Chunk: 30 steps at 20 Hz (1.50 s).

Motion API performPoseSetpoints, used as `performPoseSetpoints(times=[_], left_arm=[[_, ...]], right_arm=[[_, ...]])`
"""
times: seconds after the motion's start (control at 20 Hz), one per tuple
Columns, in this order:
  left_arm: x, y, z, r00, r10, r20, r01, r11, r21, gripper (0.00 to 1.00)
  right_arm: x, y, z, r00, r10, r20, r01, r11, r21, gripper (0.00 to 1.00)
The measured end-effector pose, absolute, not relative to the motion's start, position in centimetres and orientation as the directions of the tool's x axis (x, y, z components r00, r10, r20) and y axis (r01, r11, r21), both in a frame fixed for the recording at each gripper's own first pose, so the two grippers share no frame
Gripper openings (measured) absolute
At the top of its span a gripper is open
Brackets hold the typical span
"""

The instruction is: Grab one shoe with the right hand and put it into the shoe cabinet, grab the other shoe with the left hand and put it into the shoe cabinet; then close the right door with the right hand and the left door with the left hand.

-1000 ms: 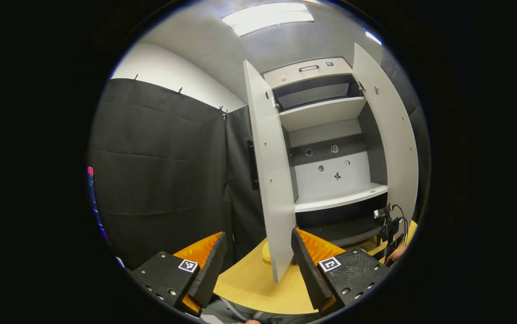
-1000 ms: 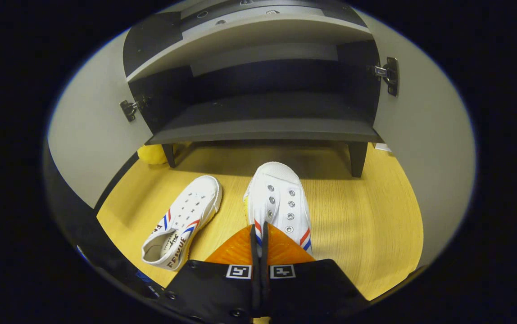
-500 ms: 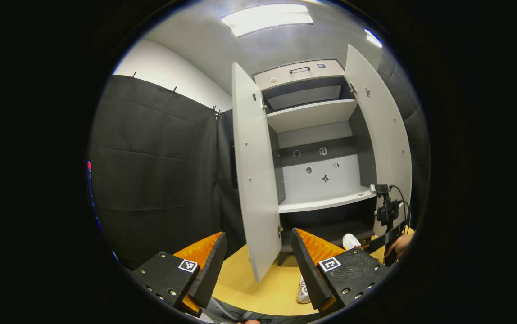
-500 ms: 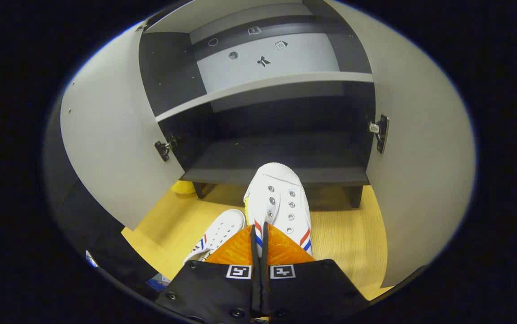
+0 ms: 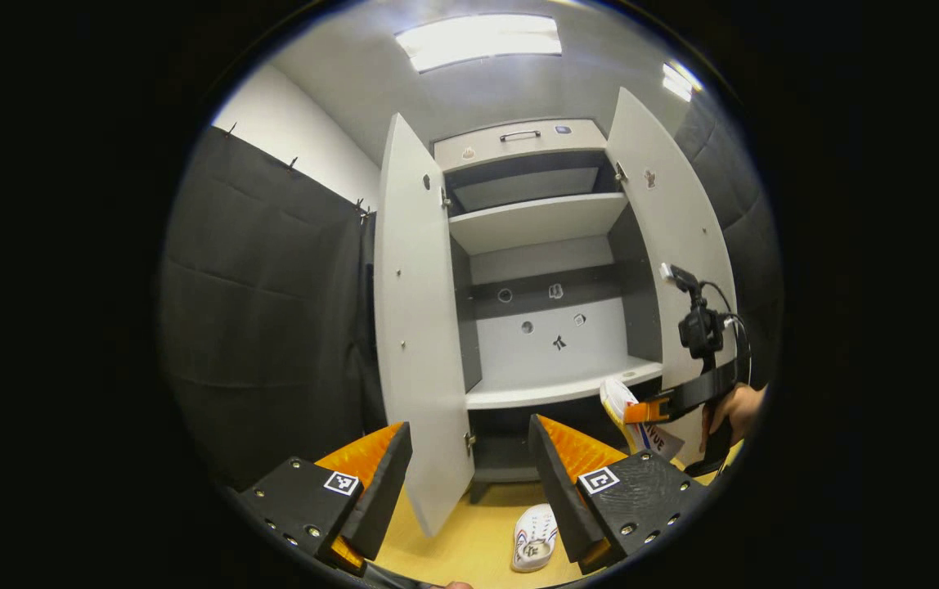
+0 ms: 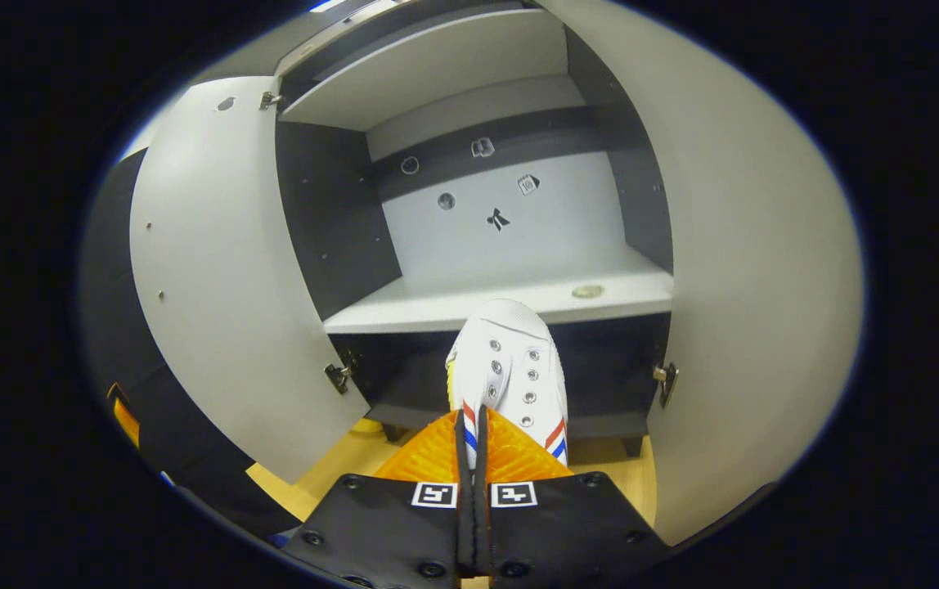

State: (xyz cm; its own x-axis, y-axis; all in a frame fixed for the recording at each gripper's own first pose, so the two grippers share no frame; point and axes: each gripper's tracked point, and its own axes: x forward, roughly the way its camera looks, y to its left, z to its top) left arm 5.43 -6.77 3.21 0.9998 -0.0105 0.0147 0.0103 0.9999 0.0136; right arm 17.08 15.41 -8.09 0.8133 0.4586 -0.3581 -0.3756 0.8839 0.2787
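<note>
My right gripper (image 6: 469, 421) is shut on a white shoe (image 6: 509, 372) with red and blue stripes, held in the air with its toe at the level of the cabinet's light middle shelf (image 6: 437, 309). In the left gripper view that same right gripper (image 5: 648, 411) holds the lifted shoe (image 5: 631, 415) in front of the open cabinet (image 5: 551, 270). The other white shoe (image 5: 533, 536) lies on the wooden floor before the cabinet. My left gripper (image 5: 469, 438) hangs open and holds nothing, back from the cabinet.
Both cabinet doors stand wide open, the left door (image 5: 416, 327) and the right door (image 5: 674, 237). A dark bottom shelf (image 5: 510, 454) sits under the light one. A small round object (image 6: 587, 291) lies on the middle shelf. Black cloth (image 5: 265, 311) hangs on the left.
The right gripper has lifted its shoe off the floor, up past the bottom shelf to the middle shelf's level. The left gripper's view has shifted, bringing the floor shoe into sight.
</note>
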Motion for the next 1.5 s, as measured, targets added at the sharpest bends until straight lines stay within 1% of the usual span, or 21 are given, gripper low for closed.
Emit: performPoseSetpoints(times=[0.1,0.35,0.7,0.95,1.1,1.25,1.4,1.5], left_arm=[[6.1,-6.8,3.1,0.999,-0.030,0.023,0.030,0.999,0.013,0.78],[8.1,-6.4,2.8,0.997,-0.068,0.037,0.067,0.998,0.011,0.78],[10.1,-6.6,1.3,0.993,-0.112,0.037,0.113,0.993,-0.023,0.78],[11.3,-5.7,-0.1,0.992,-0.122,0.025,0.123,0.991,-0.047,0.78],[12.3,-5.4,-0.6,0.990,-0.139,0.019,0.139,0.989,-0.049,0.78],[13.1,-5.3,-0.9,0.989,-0.148,0.017,0.149,0.988,-0.047,0.78],[13.4,-5.1,-1.3,0.986,-0.164,0.012,0.164,0.985,-0.049,0.78],[14.0,-4.8,-1.5,0.986,-0.169,0.009,0.169,0.985,-0.043,0.78]], right_arm=[[18.0,16.0,-6.1,0.836,0.448,-0.317,-0.372,0.887,0.275,0.01],[20.7,17.2,-2.6,0.867,0.429,-0.256,-0.360,0.892,0.273,0.01],[26.3,18.1,1.7,0.903,0.379,-0.201,-0.327,0.911,0.252,0.01],[31.2,18.5,3.7,0.925,0.335,-0.181,-0.293,0.930,0.224,0.01],[34.6,18.4,3.3,0.934,0.295,-0.200,-0.257,0.946,0.198,0.00],[37.9,18.5,1.6,0.935,0.254,-0.249,-0.219,0.963,0.161,0.01],[40.0,18.3,-0.4,0.930,0.214,-0.300,-0.184,0.975,0.127,0.01],[41.2,18.5,-1.8,0.921,0.201,-0.334,-0.165,0.977,0.135,0.01]])
